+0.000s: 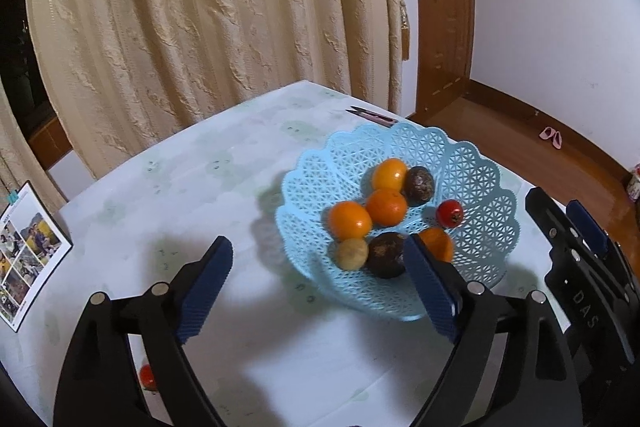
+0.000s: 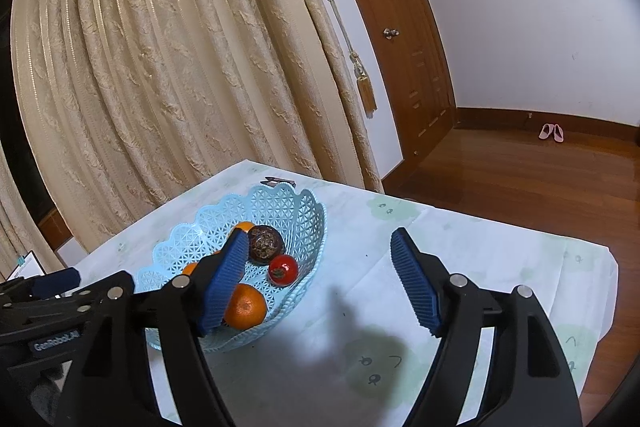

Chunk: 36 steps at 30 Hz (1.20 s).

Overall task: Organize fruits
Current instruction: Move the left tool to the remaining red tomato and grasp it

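My left hand-held gripper (image 1: pixel 318 283) is held above the worktop (image 1: pixel 200 187) with its fingers spread wide and nothing between them. Its right finger (image 1: pixel 430 291) overlaps the near side of the blue basket (image 1: pixel 484 187) in the left wrist view; its left finger sits over bare cloth to the left of the basket.

My right hand-held gripper (image 2: pixel 318 279) is likewise spread wide and holds nothing. It hovers just right of the basket (image 2: pixel 192 239), with its left finger (image 2: pixel 226 279) overlapping the basket interior in the right wrist view and its right finger over the cloth.

Basket contents, as seen from the left wrist:
- Four orange citrus fruits: one at the far side (image 1: pixel 389 174), one at the centre (image 1: pixel 386 207), one to its left (image 1: pixel 350 220), one at the near right, partly hidden by my finger (image 1: pixel 440 243).
- Two dark brown round fruits: one at the far side (image 1: pixel 419 185), one at the near side (image 1: pixel 386 254).
- One small tan fruit (image 1: pixel 351 253) at the near left.
- One red tomato (image 1: pixel 449 213) at the right.

A second red tomato (image 1: pixel 147 377) lies on the worktop outside the basket, well to its near left, partly hidden by my left gripper.

Beyond the basket, near the far worktop edge, lies a pair of thread snips (image 1: pixel 370 115). A photo sheet (image 1: pixel 28 251) rests at the worktop's left edge, well apart from the basket.
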Available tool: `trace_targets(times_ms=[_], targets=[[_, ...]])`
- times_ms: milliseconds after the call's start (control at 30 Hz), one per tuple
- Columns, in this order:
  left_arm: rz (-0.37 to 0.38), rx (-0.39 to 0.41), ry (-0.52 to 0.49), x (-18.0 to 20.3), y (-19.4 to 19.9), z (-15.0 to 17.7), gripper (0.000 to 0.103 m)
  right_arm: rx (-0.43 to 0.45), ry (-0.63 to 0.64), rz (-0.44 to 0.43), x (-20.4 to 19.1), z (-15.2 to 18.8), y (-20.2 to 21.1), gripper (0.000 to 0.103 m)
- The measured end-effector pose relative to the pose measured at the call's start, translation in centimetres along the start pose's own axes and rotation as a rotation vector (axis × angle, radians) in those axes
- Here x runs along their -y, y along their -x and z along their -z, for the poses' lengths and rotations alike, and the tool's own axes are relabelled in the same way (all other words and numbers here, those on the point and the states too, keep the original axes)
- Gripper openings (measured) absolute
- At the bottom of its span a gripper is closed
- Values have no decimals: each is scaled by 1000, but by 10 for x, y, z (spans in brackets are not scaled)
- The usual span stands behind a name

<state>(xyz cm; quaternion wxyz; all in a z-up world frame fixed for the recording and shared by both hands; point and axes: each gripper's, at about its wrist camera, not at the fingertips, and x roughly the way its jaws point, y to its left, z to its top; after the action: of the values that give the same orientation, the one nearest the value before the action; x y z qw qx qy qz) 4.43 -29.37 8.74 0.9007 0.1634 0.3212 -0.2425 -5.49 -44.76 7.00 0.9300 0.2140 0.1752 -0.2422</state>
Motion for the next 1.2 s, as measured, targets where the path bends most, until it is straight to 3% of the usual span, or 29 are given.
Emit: trace_targets(times_ms=[200, 533, 867, 1033, 1200], targets=[[-7, 0, 25, -23, 11, 3, 88, -3, -1, 2, 0, 0, 2, 76], [-14, -78, 127, -102, 28, 29, 89, -15, 49, 1, -9, 2, 4, 76], [-7, -178, 222, -159, 24, 71, 88, -97, 115, -95, -35, 13, 12, 76], [18, -224, 249, -163, 13, 93, 75, -116, 169, -153, -58, 18, 21, 76], [44, -265, 284, -165, 1, 109, 50, -132, 224, -205, -79, 23, 30, 76]])
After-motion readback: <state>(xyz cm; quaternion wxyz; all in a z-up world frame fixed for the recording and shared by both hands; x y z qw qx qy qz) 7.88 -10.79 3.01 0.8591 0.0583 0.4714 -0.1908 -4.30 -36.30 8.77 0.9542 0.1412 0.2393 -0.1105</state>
